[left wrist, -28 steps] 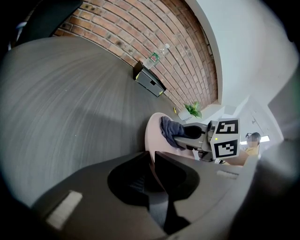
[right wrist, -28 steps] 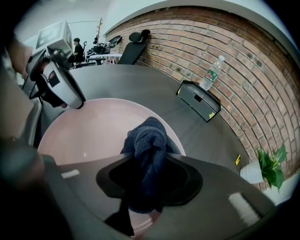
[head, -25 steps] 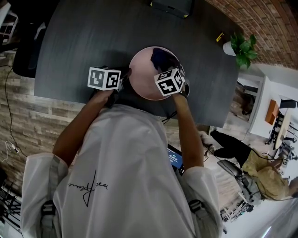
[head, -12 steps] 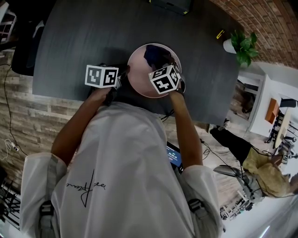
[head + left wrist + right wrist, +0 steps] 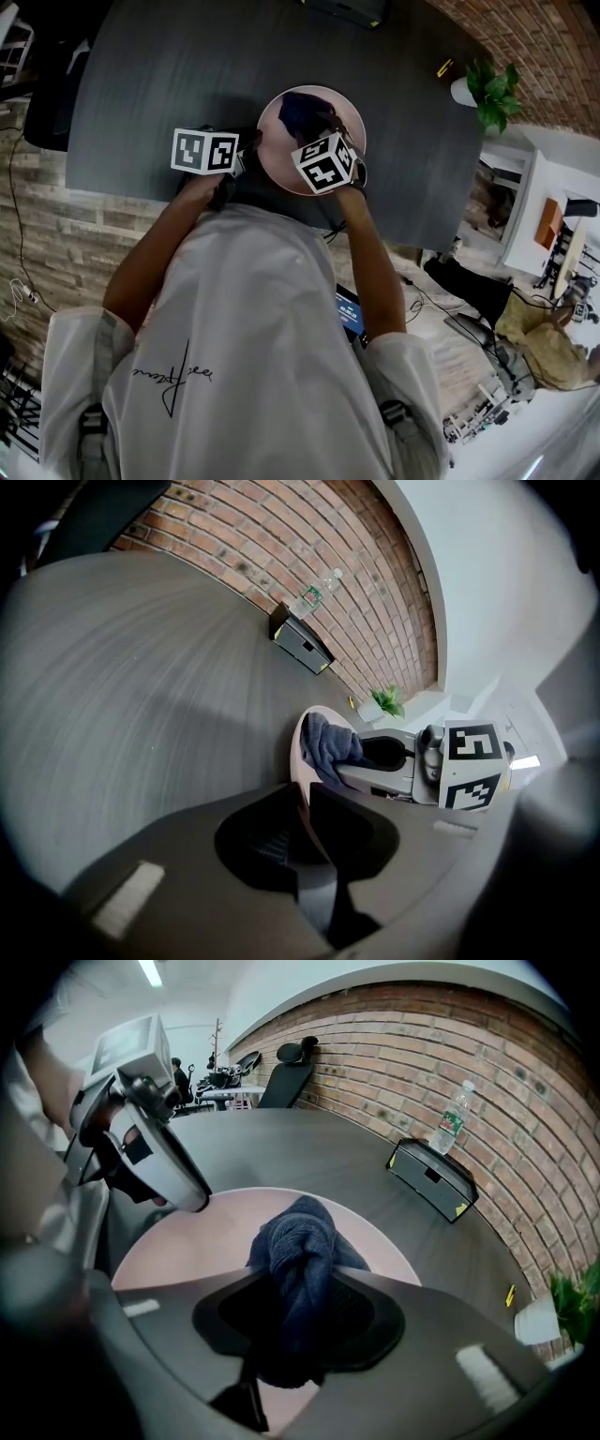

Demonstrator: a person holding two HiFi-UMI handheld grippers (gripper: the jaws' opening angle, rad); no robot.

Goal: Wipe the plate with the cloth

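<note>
Holds the pink plate (image 5: 277, 155) by its left rim with the left tool (image 5: 249, 146), jaws drawn narrow onto the thin edge. Confirmed in the left gripper view: plate (image 5: 302, 747) rim running in between the jaws of the left tool (image 5: 306, 819), with a pad on either side of it.

Pinches the dark blue cloth (image 5: 296, 109) in the right tool (image 5: 317, 126), jaws closed on a bunched fold. Seen in the right gripper view as a thick twist of cloth (image 5: 296, 1239) filling the gap of the right tool (image 5: 296, 1324), its loose end lying on the plate (image 5: 202, 1241) toward the far side of the dish.

Rests flat on the dark counter (image 5: 159, 75), close to the near edge and about midway along it. Reaches in over the plate's near-right rim with the right tool, its marker cube (image 5: 324, 164) above the dish.

Toward the counter's far edge: a black box (image 5: 431, 1177) and a clear bottle (image 5: 455, 1115) against the brick wall (image 5: 394, 1044). By the counter's right corner: a small potted plant (image 5: 489, 92).
</note>
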